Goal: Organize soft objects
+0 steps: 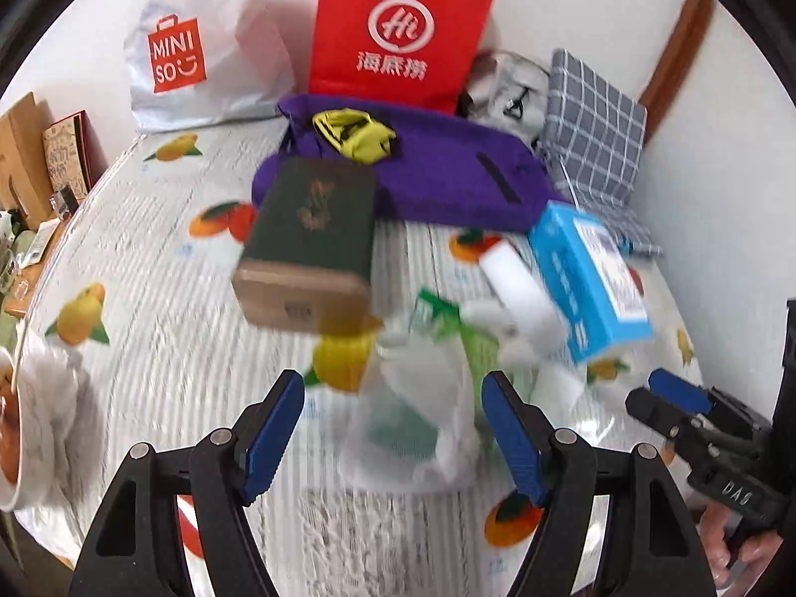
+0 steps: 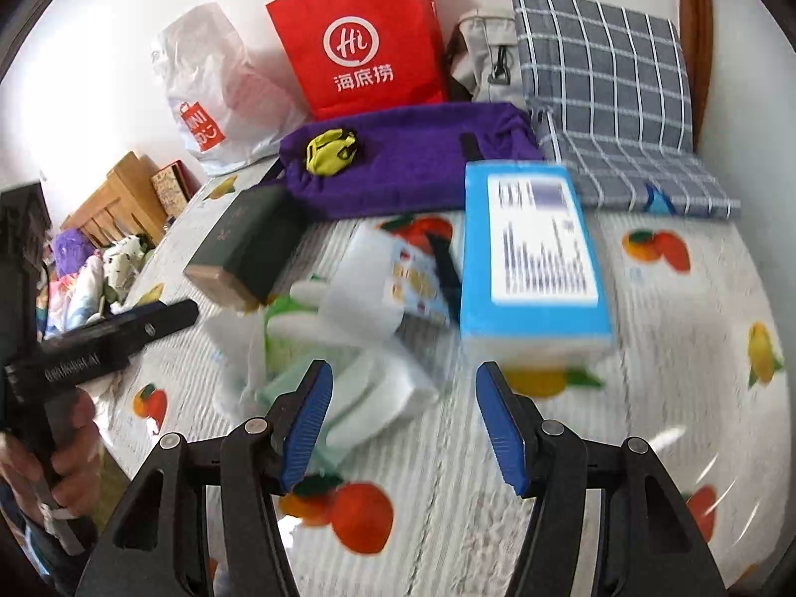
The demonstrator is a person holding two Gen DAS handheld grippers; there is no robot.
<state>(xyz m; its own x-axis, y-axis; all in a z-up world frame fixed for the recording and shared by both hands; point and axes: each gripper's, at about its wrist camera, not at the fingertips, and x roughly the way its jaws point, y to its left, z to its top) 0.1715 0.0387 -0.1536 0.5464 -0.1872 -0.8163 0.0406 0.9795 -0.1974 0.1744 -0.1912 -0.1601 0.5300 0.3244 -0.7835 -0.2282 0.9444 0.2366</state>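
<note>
Across the fruit-print bed cover (image 1: 164, 348), a loose heap sits mid-frame in both views: a crumpled white plastic bag (image 1: 418, 423), white foam blocks (image 2: 368, 383), a dark green box (image 1: 311, 239) and a blue carton (image 2: 532, 258). Behind it, toward the top of frame, lie a purple cloth bag (image 1: 447, 179) with a yellow item (image 1: 355, 134) on it, a red paper bag (image 2: 358, 35), a white shopping bag (image 1: 199, 45) and a grey checked cushion (image 2: 607, 84). At lower frame, the left gripper (image 1: 393, 435) stands with jaws apart, nothing pinched, the plastic bag seen between them. The right gripper (image 2: 403, 428) is likewise spread and empty, foam beside its left finger.
</note>
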